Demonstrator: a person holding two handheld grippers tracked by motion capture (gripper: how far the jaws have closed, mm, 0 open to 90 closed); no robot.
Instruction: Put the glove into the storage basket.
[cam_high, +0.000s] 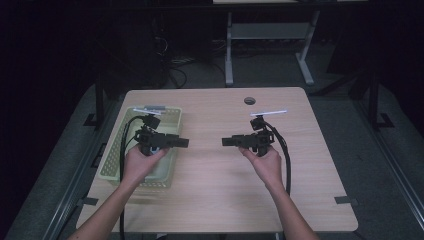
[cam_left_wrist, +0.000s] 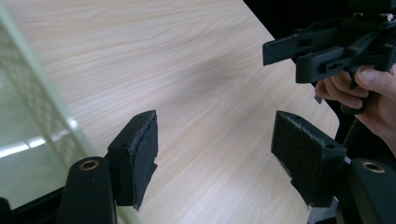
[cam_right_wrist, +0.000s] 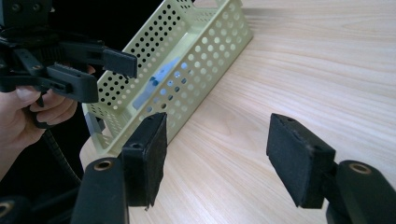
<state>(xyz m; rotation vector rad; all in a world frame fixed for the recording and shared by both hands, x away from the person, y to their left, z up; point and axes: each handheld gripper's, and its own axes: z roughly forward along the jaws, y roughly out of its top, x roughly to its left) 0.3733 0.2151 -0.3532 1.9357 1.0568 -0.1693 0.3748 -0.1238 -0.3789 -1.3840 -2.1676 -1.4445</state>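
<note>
Black hand-held gripper (cam_high: 186, 142), rough dark pads (cam_left_wrist: 144, 154), brass screws, black cable.

The table (cam_high: 215, 170) has a pale wood-grain top, smooth and matt. The basket (cam_right_wrist: 205, 51) looks like pale green plastic, perforated all over, with a slight sheen. Both the left gripper (cam_left_wrist: 215, 154) and right gripper (cam_right_wrist: 217, 154) are matt black plastic, their pads (cam_right_wrist: 299, 158) faced with rough, foam-like black material.
</note>
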